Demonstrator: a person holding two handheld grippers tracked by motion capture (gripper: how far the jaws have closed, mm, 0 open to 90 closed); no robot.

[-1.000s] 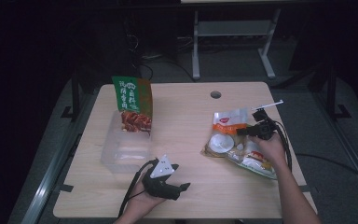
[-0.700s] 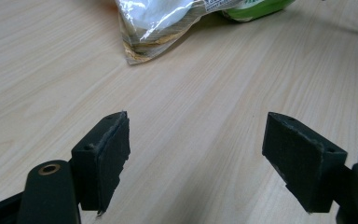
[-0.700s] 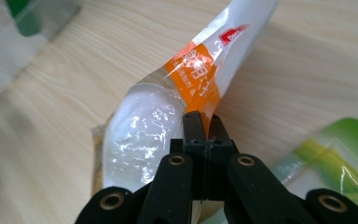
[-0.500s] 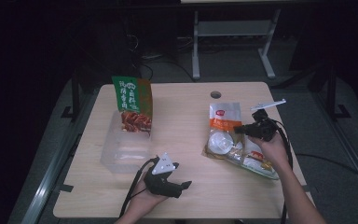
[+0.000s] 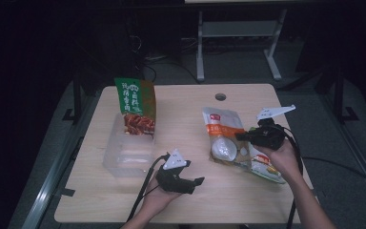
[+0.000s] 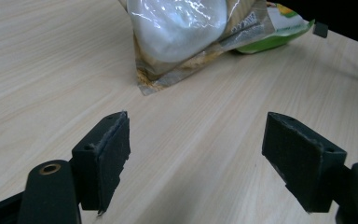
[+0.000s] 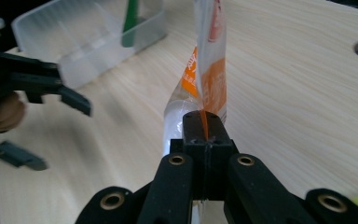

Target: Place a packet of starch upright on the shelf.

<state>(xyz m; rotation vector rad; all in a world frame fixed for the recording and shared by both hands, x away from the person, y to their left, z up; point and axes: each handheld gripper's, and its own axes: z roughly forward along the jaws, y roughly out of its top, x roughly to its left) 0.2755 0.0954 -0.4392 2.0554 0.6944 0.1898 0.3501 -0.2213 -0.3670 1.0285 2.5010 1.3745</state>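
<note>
Dark floor and a metal frame lie beyond the pale wooden table (image 5: pixel 181 109). Right of its middle, the right gripper (image 5: pixel 240 136) is clamped shut on the edge of the orange snack bag (image 5: pixel 221 131); in the right gripper view the film (image 7: pixel 209 70) rises pinched between the closed jaws. Just right of that bag a green-edged packet (image 5: pixel 267 167) lies flat on the wood. At the near edge the left gripper (image 5: pixel 198 182) stands wide apart with nothing between its jaws, pointing toward the bag (image 6: pixel 179 28). Judging by this, the pick-up is made and the carry is at hand; next the bag must travel left to the clear plastic bin (image 5: pixel 128 152) without slipping. That bin holds a green and red pouch (image 5: pixel 136 107) standing upright at its far end, and its near part looks free
</note>
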